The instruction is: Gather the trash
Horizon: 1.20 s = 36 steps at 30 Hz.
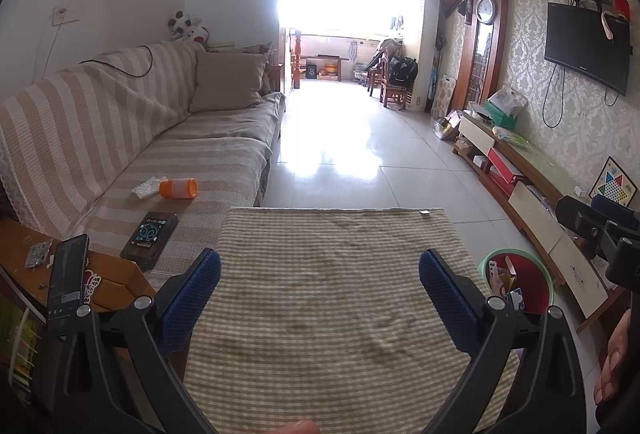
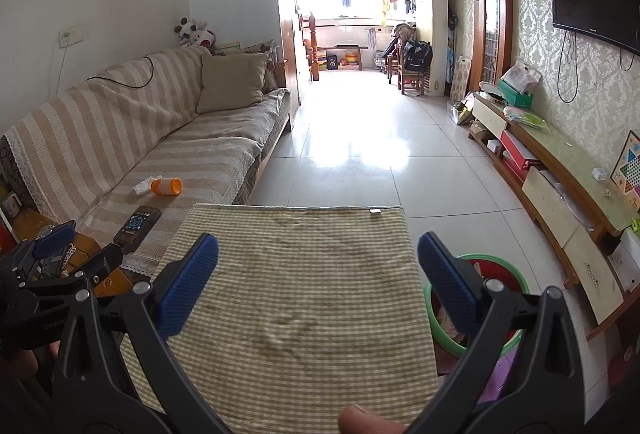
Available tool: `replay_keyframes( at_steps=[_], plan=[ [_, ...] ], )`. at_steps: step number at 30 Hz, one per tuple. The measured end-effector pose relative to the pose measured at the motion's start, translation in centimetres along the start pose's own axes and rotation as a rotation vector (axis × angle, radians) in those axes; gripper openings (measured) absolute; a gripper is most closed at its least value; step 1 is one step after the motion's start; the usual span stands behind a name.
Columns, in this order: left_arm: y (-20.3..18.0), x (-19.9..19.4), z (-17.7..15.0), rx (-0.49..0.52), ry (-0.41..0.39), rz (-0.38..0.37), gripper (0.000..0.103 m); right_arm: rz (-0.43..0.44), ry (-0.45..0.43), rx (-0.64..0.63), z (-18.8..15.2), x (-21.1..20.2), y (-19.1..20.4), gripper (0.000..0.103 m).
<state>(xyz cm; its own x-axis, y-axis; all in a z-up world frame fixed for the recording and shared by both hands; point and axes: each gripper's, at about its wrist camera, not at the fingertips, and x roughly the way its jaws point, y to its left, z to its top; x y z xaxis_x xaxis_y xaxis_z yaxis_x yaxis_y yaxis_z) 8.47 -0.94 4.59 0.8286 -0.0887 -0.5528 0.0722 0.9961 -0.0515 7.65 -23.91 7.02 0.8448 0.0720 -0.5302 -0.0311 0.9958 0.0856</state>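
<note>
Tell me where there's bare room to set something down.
The checked cloth between both open grippers is bare throughout. The sofa seat is free from the cushion toward the orange bottle. It is crowded around the bottle, tissue and dark box, and the bin is part full.

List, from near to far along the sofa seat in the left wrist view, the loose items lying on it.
Dark rectangular box with a blue pattern → orange plastic cup on its side → crumpled white tissue → beige square cushion.

Glossy tiled floor [image 1: 360,137], woven checked cloth [image 1: 332,294], matt striped fabric sofa cover [image 1: 120,121], wooden cabinet [image 2: 560,177].
</note>
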Motion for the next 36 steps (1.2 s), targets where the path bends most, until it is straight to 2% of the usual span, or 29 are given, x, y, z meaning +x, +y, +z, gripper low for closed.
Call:
replay_keyframes(
  at_steps=[32, 36],
  plan=[
    [-1.4, -0.7, 0.5, 0.025, -0.011, 0.007, 0.095, -0.008, -0.005, -0.002, -0.1, 0.1, -0.2, 0.098],
    [-1.5, -1.3, 0.5, 0.015, -0.037, 0.013, 0.095, -0.010, -0.002, 0.001, -0.4, 0.2, -0.3, 0.098]
  ],
)
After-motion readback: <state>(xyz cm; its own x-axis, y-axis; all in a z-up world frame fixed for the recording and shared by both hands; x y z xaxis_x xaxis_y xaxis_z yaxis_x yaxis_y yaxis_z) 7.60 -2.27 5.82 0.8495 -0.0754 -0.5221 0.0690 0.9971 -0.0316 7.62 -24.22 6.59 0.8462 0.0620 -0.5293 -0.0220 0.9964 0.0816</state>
